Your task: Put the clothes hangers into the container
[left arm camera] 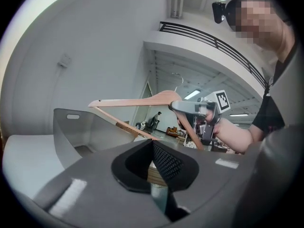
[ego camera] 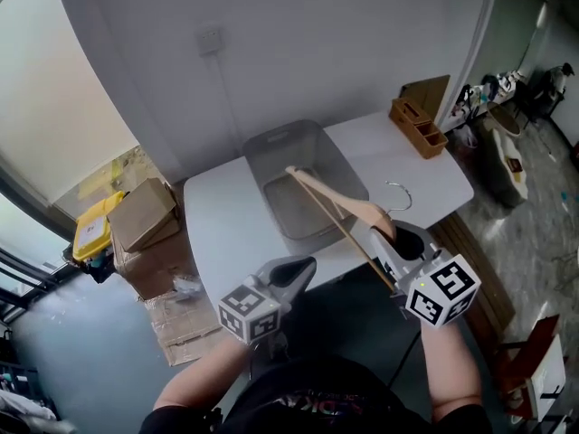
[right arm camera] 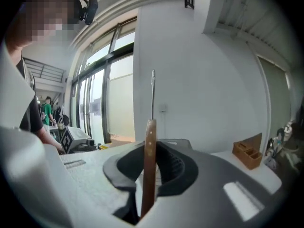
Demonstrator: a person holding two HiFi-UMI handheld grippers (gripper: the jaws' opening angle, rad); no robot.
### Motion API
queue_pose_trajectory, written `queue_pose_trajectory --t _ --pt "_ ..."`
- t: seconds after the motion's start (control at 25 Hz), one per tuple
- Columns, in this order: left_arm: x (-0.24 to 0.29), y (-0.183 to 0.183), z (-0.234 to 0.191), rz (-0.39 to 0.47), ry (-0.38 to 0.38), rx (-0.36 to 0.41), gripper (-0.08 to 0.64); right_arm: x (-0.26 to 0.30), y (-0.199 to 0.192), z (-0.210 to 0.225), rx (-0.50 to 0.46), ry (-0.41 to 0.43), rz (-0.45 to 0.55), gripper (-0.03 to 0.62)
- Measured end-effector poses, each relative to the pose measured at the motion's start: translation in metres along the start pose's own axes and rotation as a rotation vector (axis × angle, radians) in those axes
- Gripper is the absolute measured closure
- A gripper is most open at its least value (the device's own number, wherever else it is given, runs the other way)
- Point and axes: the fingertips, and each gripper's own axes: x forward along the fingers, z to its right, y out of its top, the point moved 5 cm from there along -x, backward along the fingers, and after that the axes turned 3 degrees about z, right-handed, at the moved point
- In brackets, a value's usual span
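A wooden clothes hanger with a metal hook is held in the air, one end reaching over the grey container on the white table. My right gripper is shut on the hanger near its neck. In the right gripper view the wood stands edge-on between the jaws, with the hook rising above. My left gripper hangs at the table's near edge, shut and holding nothing. In the left gripper view the hanger spans above the container.
A wooden desk organiser stands at the table's far right corner. Cardboard boxes and a yellow bin sit on the floor to the left. A white wall runs behind the table.
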Motion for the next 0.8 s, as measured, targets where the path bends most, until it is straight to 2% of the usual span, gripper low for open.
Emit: queue_pose_trajectory --t 0.24,0.44,0.8 --pt "0.003 0.018 -0.037 -0.001 -0.044 0.020 0.560 0.067 0.009 0.004 -0.159 -0.018 -0.119 0.534" --pt "0.004 0.023 -0.060 -0.012 -0.073 0.000 0.560 0.119 0.008 0.008 -0.312 -0.027 -0.233 0.534" --pt "-0.003 0.024 -0.108 -0.039 -0.069 -0.003 0.560 0.209 -0.012 0.000 -0.514 0.003 -0.396 0.534"
